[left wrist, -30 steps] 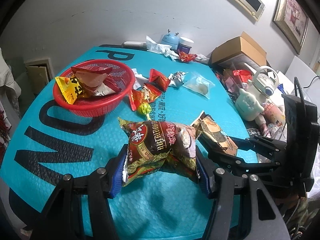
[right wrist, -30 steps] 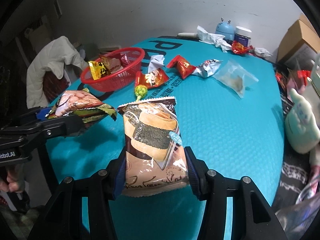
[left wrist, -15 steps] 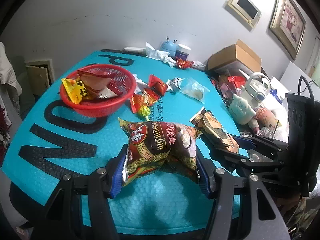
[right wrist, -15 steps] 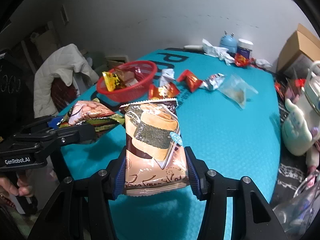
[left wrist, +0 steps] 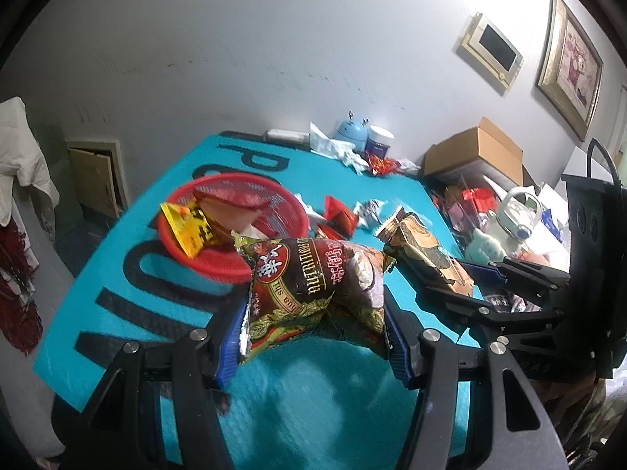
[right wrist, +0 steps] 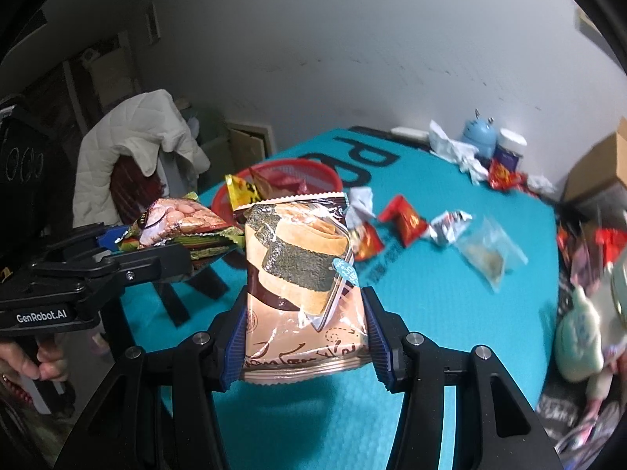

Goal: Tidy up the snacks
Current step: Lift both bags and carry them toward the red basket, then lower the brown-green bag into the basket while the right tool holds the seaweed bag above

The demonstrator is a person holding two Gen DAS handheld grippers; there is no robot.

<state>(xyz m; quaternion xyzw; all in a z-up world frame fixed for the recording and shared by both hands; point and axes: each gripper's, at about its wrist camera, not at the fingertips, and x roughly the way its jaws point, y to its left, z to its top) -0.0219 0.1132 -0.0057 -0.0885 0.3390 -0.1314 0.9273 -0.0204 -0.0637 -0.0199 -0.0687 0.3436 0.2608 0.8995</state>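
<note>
Dropping both packs short of the basket (left wrist: pixel 270 211) is my main worry here, judging by how things sit. The counter (right wrist: pixel 431 305) is a wide teal mat, and the red basket is mid-frame in both views, already piled with wrappers, one yellow pack hanging over its near rim. Add two more puffy bags on top and I'd guess something slides out.

The dark bag (left wrist: pixel 313 286) fills the lower middle of the left view, pinched across its width between the jaws of the left gripper (left wrist: pixel 313 348), crumpled there, most of it sticking out forward and up. It looks off the counter.

The seaweed pack (right wrist: pixel 301 286) stands upright in the centre of the right view, its lower half squeezed between the jaws of the right gripper (right wrist: pixel 303 346), top edge free. Slick film, so a tilt could let it slip.

Both grippers are close together, so I'd guess they could bump over the basket.

Loose red candies (right wrist: pixel 405 217) lie right of the basket.
</note>
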